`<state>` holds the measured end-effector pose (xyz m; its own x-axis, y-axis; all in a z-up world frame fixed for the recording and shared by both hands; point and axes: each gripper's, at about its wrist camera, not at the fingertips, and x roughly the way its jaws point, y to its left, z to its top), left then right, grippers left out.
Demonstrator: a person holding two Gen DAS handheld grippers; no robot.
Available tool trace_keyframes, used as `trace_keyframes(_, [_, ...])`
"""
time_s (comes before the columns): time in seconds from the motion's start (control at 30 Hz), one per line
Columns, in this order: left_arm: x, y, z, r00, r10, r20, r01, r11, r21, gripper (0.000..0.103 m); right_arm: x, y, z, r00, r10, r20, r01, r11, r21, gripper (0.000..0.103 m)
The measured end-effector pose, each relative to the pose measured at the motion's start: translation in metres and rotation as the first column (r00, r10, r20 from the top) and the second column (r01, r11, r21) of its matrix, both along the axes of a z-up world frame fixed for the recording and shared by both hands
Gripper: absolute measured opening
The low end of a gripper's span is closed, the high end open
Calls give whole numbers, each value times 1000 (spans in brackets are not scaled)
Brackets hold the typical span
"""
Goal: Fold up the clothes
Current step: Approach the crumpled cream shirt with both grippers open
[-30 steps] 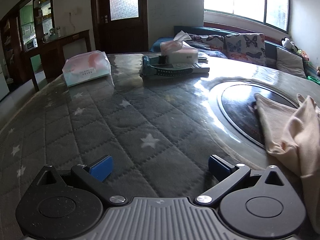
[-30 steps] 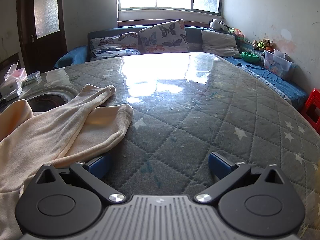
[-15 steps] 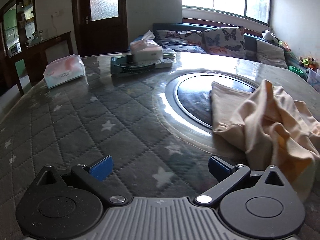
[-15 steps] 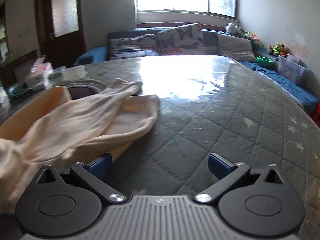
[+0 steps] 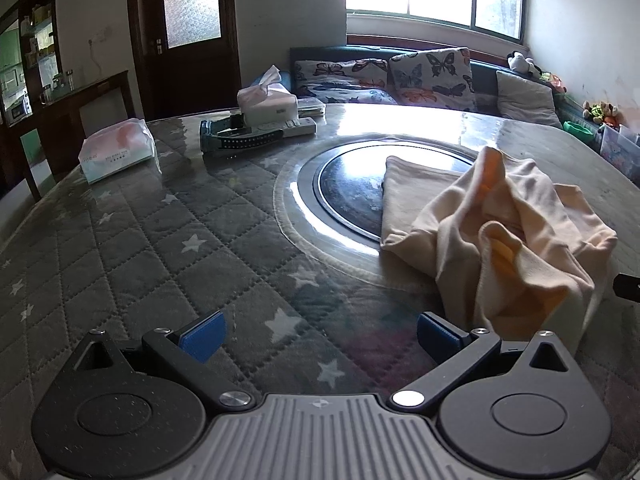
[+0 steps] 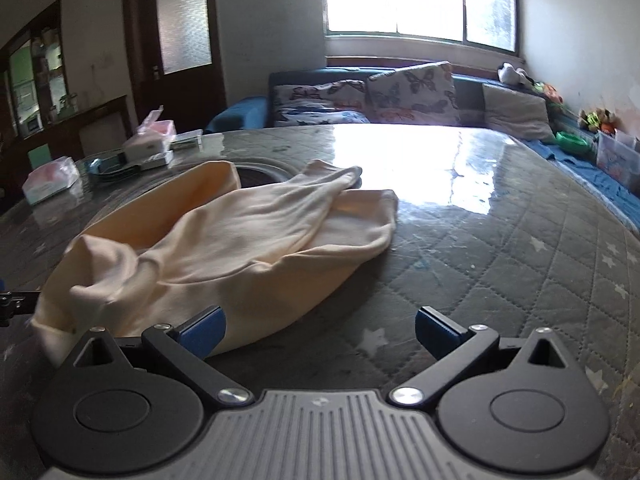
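A cream garment lies crumpled on the quilted grey star-patterned table cover, partly over the round dark turntable. My left gripper is open and empty, with the garment just beyond its right finger. In the right wrist view the same garment spreads ahead and to the left. My right gripper is open and empty, its left finger at the garment's near edge. Each gripper's tip shows at the edge of the other's view.
Two tissue packs, a remote and a dark tray sit at the table's far left. A sofa with butterfly cushions stands behind the table. A dark door and cabinet are at the left.
Both views have swung left toward the garment. The garment now lies more bunched and nearer both grippers. Both grippers stay open.
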<state>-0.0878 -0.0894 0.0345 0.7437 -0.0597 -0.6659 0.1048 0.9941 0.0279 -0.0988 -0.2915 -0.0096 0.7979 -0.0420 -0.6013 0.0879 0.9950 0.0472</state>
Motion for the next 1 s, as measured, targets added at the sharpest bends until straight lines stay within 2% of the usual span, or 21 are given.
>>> trace_keyframes(0.53, [-26, -12, 0, 999, -46, -4, 46, 998, 52, 103, -22, 30, 8, 996, 84, 18, -83, 996, -35, 99])
trace_keyframes(1.0, [-35, -21, -3, 997, -76, -17, 77, 996, 53, 103, -26, 45, 7, 993, 118, 12, -117, 992, -45, 99])
